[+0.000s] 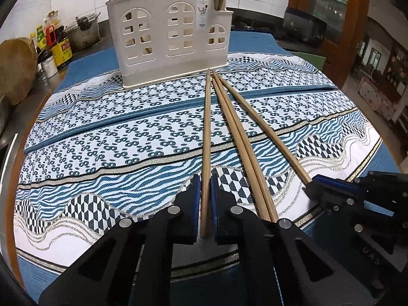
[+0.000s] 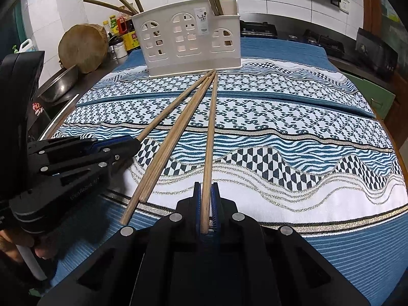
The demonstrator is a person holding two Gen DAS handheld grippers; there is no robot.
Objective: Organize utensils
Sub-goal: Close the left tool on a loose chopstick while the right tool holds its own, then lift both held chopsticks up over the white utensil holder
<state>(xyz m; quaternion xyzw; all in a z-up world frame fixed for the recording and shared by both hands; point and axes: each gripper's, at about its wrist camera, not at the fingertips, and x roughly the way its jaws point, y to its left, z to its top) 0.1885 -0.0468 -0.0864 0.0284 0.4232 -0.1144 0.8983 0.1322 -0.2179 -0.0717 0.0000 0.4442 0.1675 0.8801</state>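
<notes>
Step in hand: pickup, both sides. Left hand-held gripper (image 1: 204,191) has its blue pads clamped on the near end of the leftmost chopstick (image 1: 207,132). Right hand-held gripper (image 2: 206,193) is clamped the same way on the rightmost chopstick (image 2: 211,132). Both sticks lie flat on the patterned cloth (image 1: 102,137) covering the table, far tips just short of the cream utensil holder (image 1: 173,35).

Two loose chopsticks (image 1: 239,142) lie side by side, touching, between the gripped ones (these are left for a later pass, I'd judge). All four fan out from nearly one point near the holder's base.

Next move, as I read it: lift each near end, swing the stick towards upright, drop it into a holder compartment. Several chopsticks already stand in the holder, leaning out at the back left and in the right section, so pick a slot with room.

In the way:
- the two hand-held grippers sit close together, so lifting at once risks a knock
- gripped tips crowd the loose pair's tips, so dragging could scatter them
- long sticks held at the very end will pivot

Off the cloth at left: sauce bottles (image 1: 54,43), round wooden block (image 2: 83,48), metal basin (image 2: 60,83). Not in the path.
</notes>
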